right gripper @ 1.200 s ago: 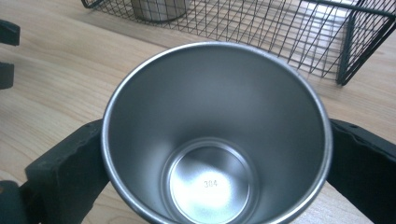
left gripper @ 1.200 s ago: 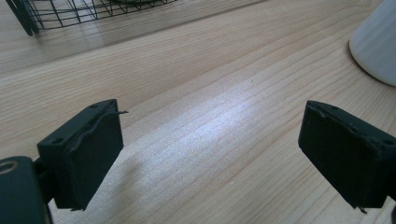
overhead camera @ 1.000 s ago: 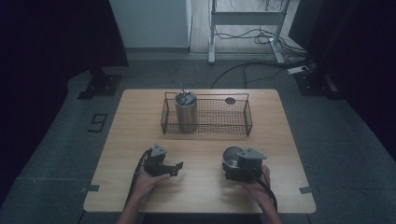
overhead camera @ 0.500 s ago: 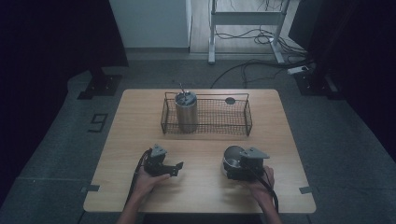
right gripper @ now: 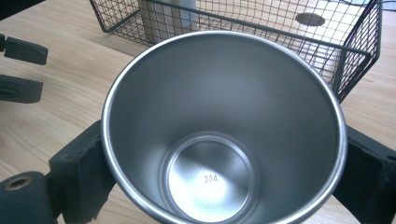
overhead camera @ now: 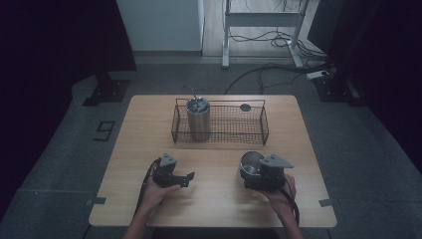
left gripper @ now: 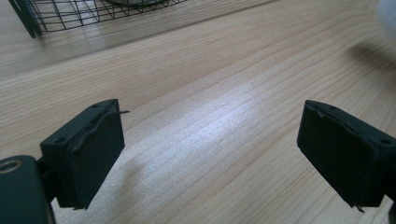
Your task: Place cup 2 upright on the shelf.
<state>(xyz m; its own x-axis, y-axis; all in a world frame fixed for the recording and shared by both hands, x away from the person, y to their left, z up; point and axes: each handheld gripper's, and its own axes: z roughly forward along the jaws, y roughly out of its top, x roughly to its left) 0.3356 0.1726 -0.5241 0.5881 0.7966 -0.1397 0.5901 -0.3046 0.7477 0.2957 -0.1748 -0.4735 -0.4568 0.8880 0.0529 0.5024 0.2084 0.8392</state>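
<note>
The left gripper [overhead camera: 186, 179] is resting low over the near left part of the table [overhead camera: 134, 149], its fingers [left gripper: 88, 151] standing wide apart with bare wood between them; it is holding nothing and appears parked clear of the work. At the far middle, a wire basket [overhead camera: 259, 130] is holding a tall metal canister [overhead camera: 198, 119] upright at its left end, and a small dark disc [overhead camera: 245, 107] is lying toward its right. To the right, near the front edge, the right gripper [right gripper: 219, 177] is clamping a steel cup [right gripper: 219, 126] by its outer wall, mouth open toward the camera; this grip is likely readying it for transfer toward the basket.
</note>
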